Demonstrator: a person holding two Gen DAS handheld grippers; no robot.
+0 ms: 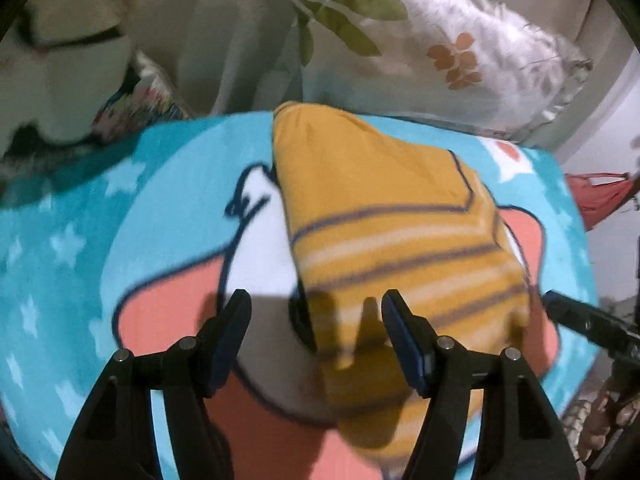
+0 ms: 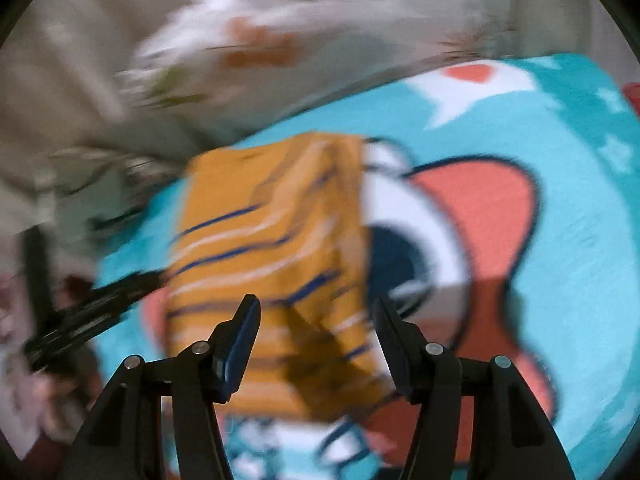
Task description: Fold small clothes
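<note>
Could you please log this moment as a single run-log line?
left gripper: open, empty | right gripper: open, empty | yellow striped garment: folded on turquoise blanket | pillow: behind

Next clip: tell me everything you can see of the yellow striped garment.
The yellow garment is mustard knit-looking cloth with thin navy and white stripes across its lower part and a plain upper part edged by a navy line. It lies folded into a compact, roughly rectangular bundle on the turquoise cartoon blanket. Both the left gripper and right gripper hang open above it, neither gripping. Blur hides finer detail.
</note>
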